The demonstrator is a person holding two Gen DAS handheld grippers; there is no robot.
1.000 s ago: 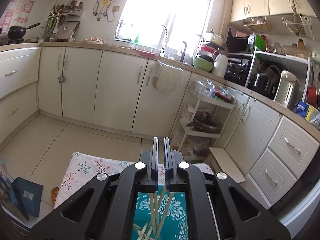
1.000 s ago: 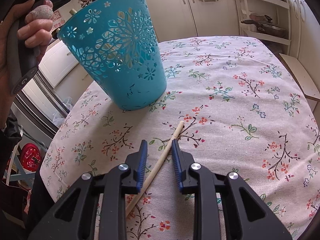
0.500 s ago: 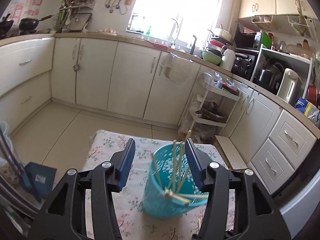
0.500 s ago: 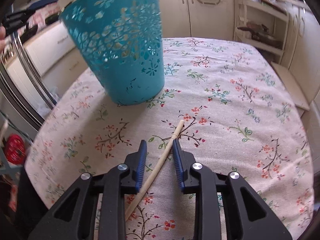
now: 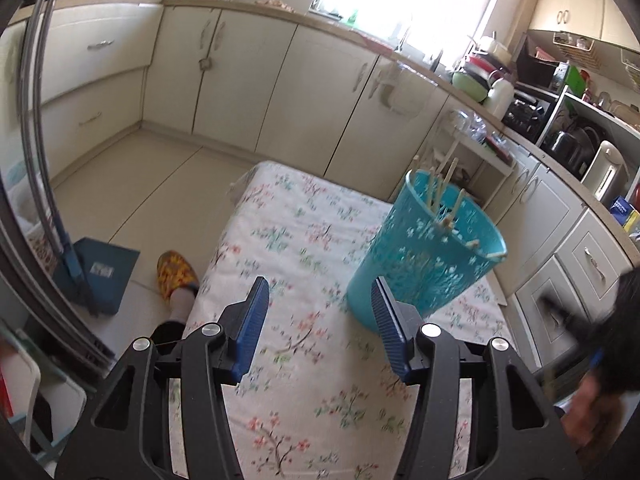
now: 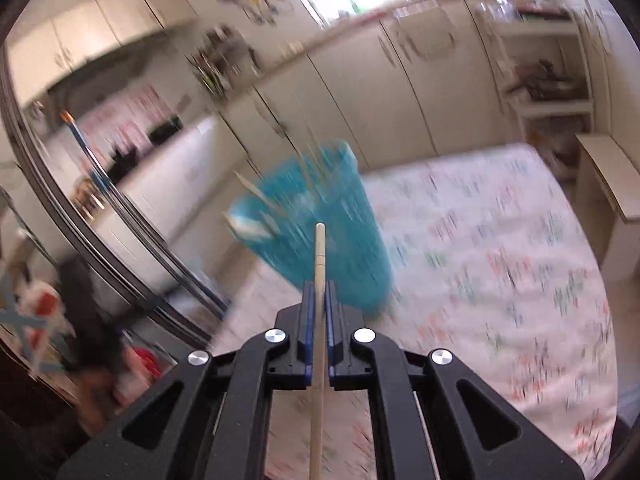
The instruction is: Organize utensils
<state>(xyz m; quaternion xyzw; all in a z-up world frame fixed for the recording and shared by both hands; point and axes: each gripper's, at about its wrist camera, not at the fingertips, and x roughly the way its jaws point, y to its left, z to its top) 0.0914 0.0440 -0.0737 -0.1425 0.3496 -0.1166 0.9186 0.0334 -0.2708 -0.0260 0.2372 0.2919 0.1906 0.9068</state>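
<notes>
Right tool (image 6: 319,300) has clamped and lifted the chopstick (image 6: 319,256); left tool (image 5: 318,320) released the basket (image 5: 428,256).

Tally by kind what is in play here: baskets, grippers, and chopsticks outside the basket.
teal basket: 1
grippers: 2 (left gripper open, right gripper shut)
chopstick outside the basket, in the right gripper: 1
Total: 4

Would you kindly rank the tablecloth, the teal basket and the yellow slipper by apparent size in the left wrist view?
1. tablecloth
2. teal basket
3. yellow slipper, partly hidden by the tablecloth and farther away on the floor, so it looks smaller than it is.
</notes>
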